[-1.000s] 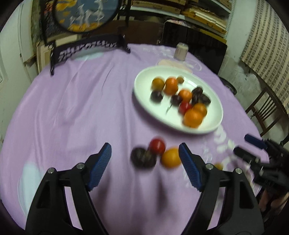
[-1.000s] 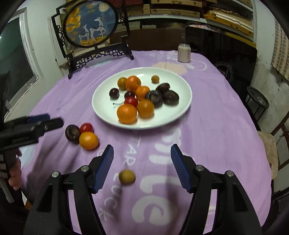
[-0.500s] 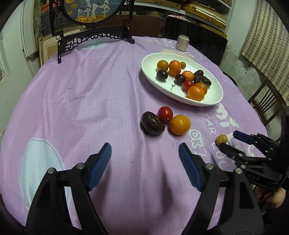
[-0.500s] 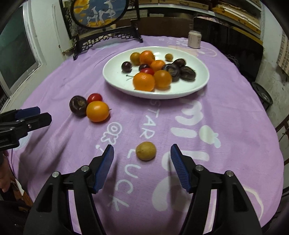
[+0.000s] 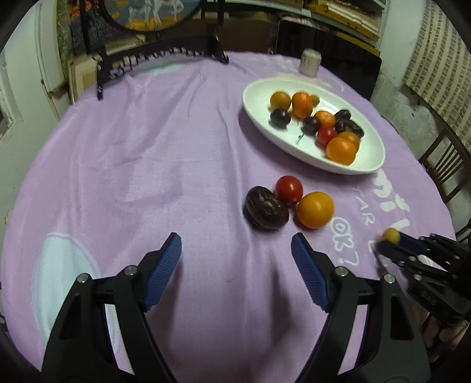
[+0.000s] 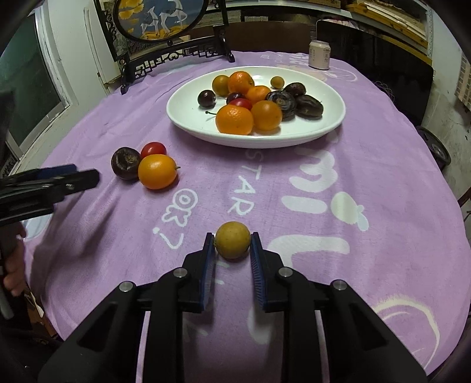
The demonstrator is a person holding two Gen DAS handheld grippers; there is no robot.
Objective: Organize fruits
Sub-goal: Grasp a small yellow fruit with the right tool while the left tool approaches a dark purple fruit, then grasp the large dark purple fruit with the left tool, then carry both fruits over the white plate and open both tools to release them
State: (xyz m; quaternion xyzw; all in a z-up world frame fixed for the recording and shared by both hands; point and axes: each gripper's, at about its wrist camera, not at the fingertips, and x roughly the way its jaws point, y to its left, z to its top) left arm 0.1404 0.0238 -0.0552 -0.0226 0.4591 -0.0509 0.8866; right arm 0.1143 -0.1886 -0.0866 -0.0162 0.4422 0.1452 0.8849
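purple cloth (image 6: pixel 368 153), white lettering | can (image 6: pixel 319 55) at far edge | framed deer screen (image 6: pixel 160 17) behind

Three fruits (image 6: pixel 144 166) lie touching on the cloth (image 6: pixel 368 165), before and left of the plate (image 6: pixel 182 113); a can (image 6: pixel 318 55) stands behind it.

- White oval plate (image 6: pixel 329 123): 1, on purple cloth (image 6: pixel 338 182).
- Fruit on plate: 11 approx. – 4 orange citrus (image 6: pixel 234 120), 1 yellow-orange round fruit (image 6: pixel 220 84), 1 small tan fruit (image 6: pixel 277 82), 1 red tomato (image 6: pixel 241 103), 2 dark cherries/plums w/ stems (image 6: pixel 206 98), 3 wrinkled dark fruits (image 6: pixel 281 100); some partly hidden, so count was uncertain.
- Loose fruit on cloth: 4 – 1 wrinkled dark (image 5: pixel 266 208), 1 red (image 5: pixel 288 190), 1 orange (image 5: pixel 315 209), 1 tan-yellow (image 6: pixel 232 239).
- Can (image 6: pixel 319 55): 1.
- Framed round picture on stand (image 6: pixel 159 17): 1.
- Grippers: 2 – left (image 5: pixel 235 266), right (image 6: pixel 232 259).
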